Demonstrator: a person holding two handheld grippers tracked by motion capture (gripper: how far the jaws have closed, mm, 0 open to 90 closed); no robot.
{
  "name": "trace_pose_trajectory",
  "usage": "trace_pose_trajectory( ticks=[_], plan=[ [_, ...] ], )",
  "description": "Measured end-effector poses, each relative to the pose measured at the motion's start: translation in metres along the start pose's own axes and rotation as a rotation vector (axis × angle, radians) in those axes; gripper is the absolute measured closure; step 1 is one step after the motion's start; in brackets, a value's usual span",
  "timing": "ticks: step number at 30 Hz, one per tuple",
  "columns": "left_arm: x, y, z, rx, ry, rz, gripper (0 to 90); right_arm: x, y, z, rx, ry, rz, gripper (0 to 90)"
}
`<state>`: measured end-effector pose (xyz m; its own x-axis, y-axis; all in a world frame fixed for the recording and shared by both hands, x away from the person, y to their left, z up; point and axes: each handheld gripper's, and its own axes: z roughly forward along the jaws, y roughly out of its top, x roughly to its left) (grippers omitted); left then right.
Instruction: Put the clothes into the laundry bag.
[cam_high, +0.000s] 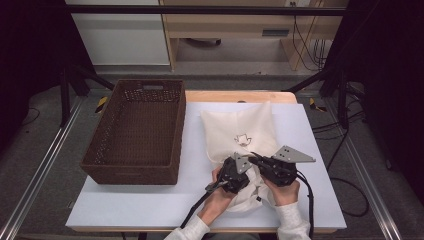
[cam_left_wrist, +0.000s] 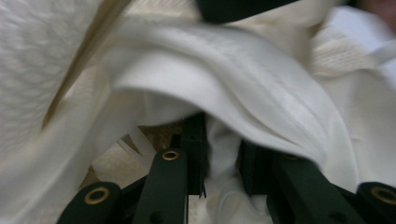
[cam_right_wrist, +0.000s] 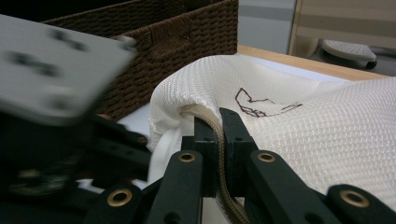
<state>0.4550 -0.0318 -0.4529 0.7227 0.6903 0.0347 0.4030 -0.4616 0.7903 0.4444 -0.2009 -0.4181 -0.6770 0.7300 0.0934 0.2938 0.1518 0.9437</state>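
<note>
- Right claw (cam_right_wrist: 218, 135) has its two black jaws pressed together on the tan zipper edge (cam_right_wrist: 212, 128) of the white mesh laundry bag (cam_right_wrist: 299, 126); the zipper tape runs down between the jaws.
- Left claw (cam_left_wrist: 222, 163) is clamped on a fold of white cloth (cam_left_wrist: 224, 154), with more of that fabric arching over the jaws.
- From the high view, both claws sit close together near the front edge of the counter (cam_high: 150, 205), right of its middle, the left claw (cam_high: 239, 167) just beside the right claw (cam_high: 257, 161).
- Each claw carries a grey three-cornered plate, and a black cable trails from each toward the front edge.
- Mesh laundry bag (cam_high: 242, 130) lies flat on the right half of the counter, its far end reaching toward the back edge, its near end bunched under the claws.
- A small dark outline print (cam_high: 242, 139) marks the middle of the bag.
- White cloth (cam_high: 247, 197) spills out of the bag's near end between the person's hands.
- Brown wicker basket (cam_high: 172, 150) stands on the left half of the counter, well apart from the bag.
</note>
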Motion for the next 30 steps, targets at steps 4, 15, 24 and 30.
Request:
trace_pose_trajectory(
  ticks=[4, 15, 24, 30],
  plan=[
    [0.011, -0.009, 0.006, -0.035, 0.008, -0.028, 68.7, -0.002, -0.005, 0.004, 0.026, -0.015, 0.004, 86.8],
    [0.034, -0.037, -0.067, -0.132, 0.009, -0.027, 33.3, -0.002, -0.008, 0.006, 0.037, -0.035, -0.02, 86.5],
    [0.055, -0.056, -0.044, -0.029, 0.039, -0.085, 53.1, -0.003, -0.008, 0.006, 0.04, -0.034, -0.019, 86.5],
    [0.05, -0.054, -0.018, 0.004, 0.063, -0.058, 52.9, -0.002, -0.008, 0.006, 0.043, -0.033, -0.021, 86.5]
  ],
)
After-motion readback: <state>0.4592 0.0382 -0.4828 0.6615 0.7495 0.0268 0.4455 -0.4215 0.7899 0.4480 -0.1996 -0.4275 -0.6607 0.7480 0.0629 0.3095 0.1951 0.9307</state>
